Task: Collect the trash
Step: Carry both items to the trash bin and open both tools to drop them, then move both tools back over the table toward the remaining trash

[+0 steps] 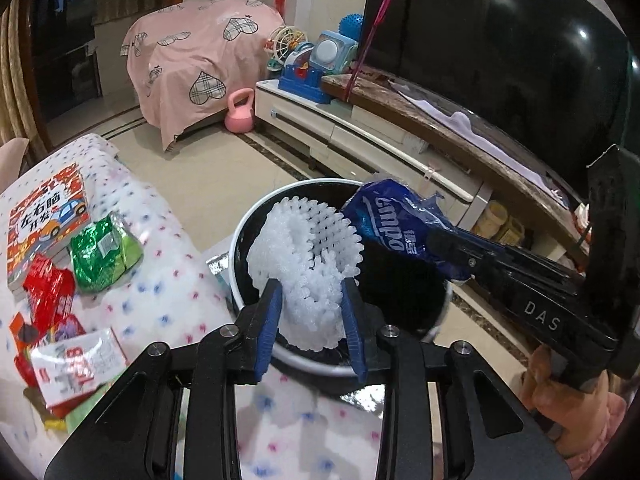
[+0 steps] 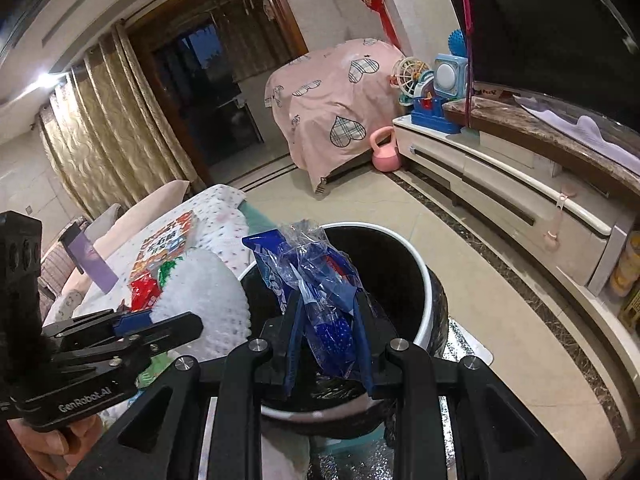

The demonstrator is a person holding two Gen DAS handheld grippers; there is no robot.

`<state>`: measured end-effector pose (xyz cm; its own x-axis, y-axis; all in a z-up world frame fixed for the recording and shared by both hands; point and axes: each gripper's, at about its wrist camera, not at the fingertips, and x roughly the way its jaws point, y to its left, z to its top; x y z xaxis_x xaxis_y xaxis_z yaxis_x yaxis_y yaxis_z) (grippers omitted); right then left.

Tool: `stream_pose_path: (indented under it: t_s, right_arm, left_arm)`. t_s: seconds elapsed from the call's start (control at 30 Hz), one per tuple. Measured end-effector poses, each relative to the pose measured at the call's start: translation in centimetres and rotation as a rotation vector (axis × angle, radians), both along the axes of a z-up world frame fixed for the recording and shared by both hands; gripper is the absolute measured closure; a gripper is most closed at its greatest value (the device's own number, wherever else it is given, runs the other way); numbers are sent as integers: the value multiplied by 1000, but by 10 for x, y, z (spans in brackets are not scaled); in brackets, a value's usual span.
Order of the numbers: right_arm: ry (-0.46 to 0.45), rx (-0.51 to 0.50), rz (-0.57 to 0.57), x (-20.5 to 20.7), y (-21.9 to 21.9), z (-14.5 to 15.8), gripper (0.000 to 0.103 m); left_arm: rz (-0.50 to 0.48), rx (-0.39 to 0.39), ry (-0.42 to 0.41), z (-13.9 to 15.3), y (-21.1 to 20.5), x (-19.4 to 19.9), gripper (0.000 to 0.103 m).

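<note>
Left gripper (image 1: 310,296) clamps white foam net (image 1: 308,264); right gripper (image 2: 328,320) clamps blue wrapper (image 2: 320,280). Both above bin (image 1: 256,216) mouth. Advice: release over dark centre, clear of rim; wrappers (image 1: 104,252) remain on table (image 1: 176,300).

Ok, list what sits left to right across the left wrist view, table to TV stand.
Picture book → green foil wrapper → white foam net in the left gripper → blue plastic wrapper in the right gripper, both over the trash bin.
</note>
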<state>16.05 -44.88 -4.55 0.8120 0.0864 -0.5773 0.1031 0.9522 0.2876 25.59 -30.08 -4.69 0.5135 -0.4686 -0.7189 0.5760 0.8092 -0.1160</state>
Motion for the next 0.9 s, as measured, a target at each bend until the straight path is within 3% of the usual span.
stream_pose_path:
  t_s: [0.07,0.13,0.23,0.37,0.53,0.7,0.9]
  right_arm:
    - [8,0,-3,5,-5,-2,79]
    - [19,5,-4,11,-9,-5,77]
    - [40,19,-1,17,-13,-10,72]
    - [43,48,-1,18,-18,-12,54]
    - [12,66,-8,6,-14,-4,42]
    - [-30,73,-2,-13,1,8,22]
    - [-51,92,38,-35,34,13,11]
  left_arm:
    - [-1,10,-5,-1,-4,4,61]
    - [-10,12,-8,-2,-5,6,42]
    - [-7,23,-26,-1,-4,6,24]
    - [4,27,-24,2,1,6,21]
    - [44,-10,-37,21,25,-4,18]
    - [96,-67,-60,42,60,-20,13]
    - [171,-122,-76,54,119,-53,11]
